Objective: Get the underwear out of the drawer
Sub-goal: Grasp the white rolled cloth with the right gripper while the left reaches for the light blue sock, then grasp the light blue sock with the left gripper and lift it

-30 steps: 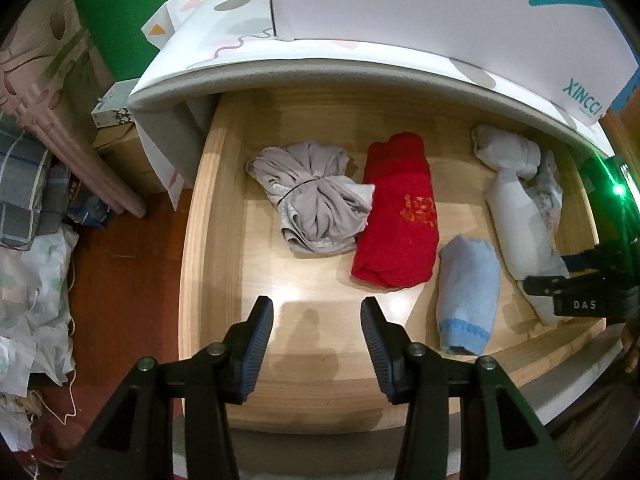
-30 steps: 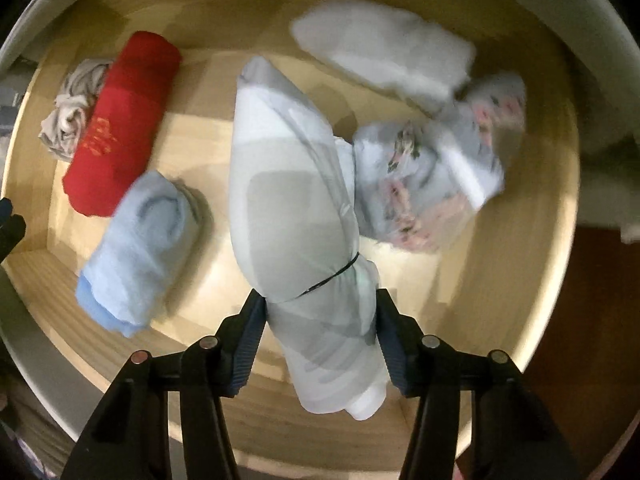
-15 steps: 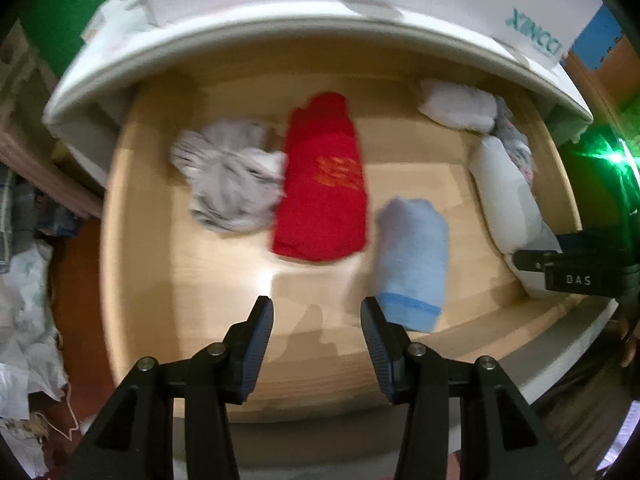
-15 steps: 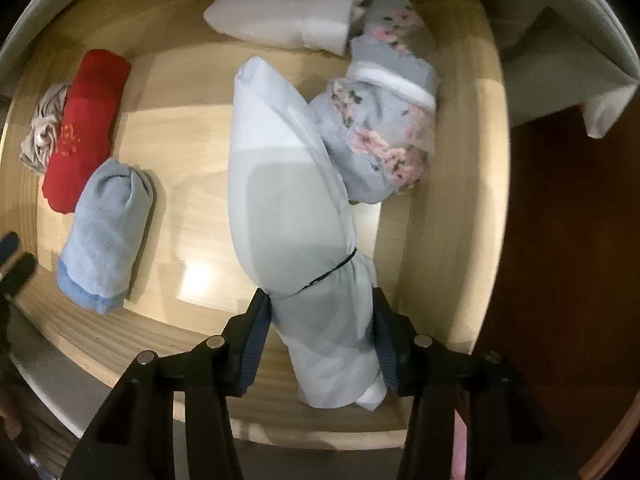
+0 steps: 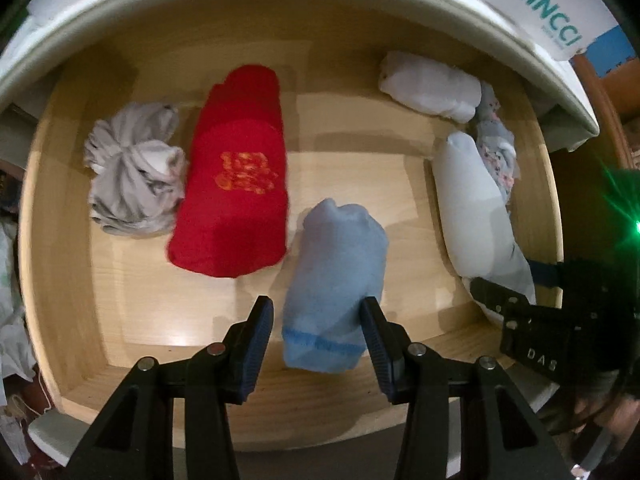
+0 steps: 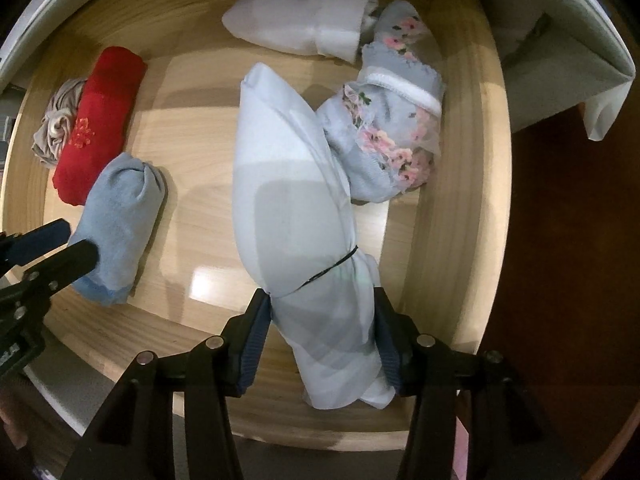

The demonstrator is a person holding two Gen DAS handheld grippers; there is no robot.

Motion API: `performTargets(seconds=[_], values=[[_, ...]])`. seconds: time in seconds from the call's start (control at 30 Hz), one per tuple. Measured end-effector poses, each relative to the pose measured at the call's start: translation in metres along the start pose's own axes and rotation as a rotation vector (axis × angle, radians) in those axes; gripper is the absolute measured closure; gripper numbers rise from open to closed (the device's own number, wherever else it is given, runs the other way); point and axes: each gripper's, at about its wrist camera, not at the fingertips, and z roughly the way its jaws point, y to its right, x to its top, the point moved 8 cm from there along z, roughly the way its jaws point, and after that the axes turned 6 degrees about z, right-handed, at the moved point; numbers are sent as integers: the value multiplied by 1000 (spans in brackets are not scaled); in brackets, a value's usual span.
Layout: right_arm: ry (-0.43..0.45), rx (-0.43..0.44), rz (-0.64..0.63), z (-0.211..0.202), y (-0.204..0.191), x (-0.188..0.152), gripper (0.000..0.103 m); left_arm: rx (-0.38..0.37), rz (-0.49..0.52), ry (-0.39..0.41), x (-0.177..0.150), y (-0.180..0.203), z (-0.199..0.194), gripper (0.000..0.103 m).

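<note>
**Both grippers down in the drawer, right one on the pale bundle**

Looking into the open wooden drawer from above, L to R. Far left: grey bundle, crumpled, touching the red roll w/ a gold print on top. Just right of the red one and nearer the front: light blue roll, darker blue band at its near end.

My left gripper points down over that near end. Its fingers sit either side of the blue roll; right pad looks to be at the cloth, left pad shows a gap, so it's released, not clamped.

Further right: long pale blue-white bundle tied w/ a thin black band, lying front-to-back. My right gripper is at its near end, below the band, both pads against the cloth, so grasping it, tho the jaws are easing open a bit right now.

Beside it, toward the right wall: floral underwear, grey-blue w/ pink flowers, touching the pale bundle. Behind both, at the back wall: white roll.

All pieces are inside the drawer; can't tell if the pale bundle is off the drawer floor.
</note>
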Motion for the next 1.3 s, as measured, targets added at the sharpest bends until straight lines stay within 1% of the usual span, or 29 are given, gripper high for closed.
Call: performTargets(seconds=[0.1,0.17,0.43,0.53,0.63,0.73,0.8,0.87,1.0,1.13,1.2,1.23,1.3], values=[[1,2,-1,1,-6,-4,55,-16,-14,-35,2,5,8,57],[-1,3,-3,5,-6,1,54,-14,-16,-53,3,9,14,57],[2,9,-1,8,-10,-4,54,-12,-40,-139,9,29,42,53],[1,11,-2,8,-10,-4,53,-15,-78,-146,13,28,45,53],[-1,10,-4,3,-10,-4,52,-10,-70,-155,14,27,48,53],[-3,10,-3,5,-8,-2,52,-1,-57,-144,17,30,50,55],[-3,9,-5,6,-8,-2,52,19,-35,-128,20,37,53,60],[-3,9,-6,8,-8,-1,52,41,-22,-107,26,37,50,63],[-3,9,-7,7,-8,0,51,63,14,-90,30,35,44,68],[-3,7,-8,7,-8,0,51,86,42,-63,33,34,34,69],[-2,7,-8,7,-7,0,51,81,54,-48,35,36,29,69],[-3,5,-9,8,-8,0,51,86,58,-40,28,39,27,69],[-2,3,-11,8,-8,0,51,92,71,-26,25,39,20,69]])
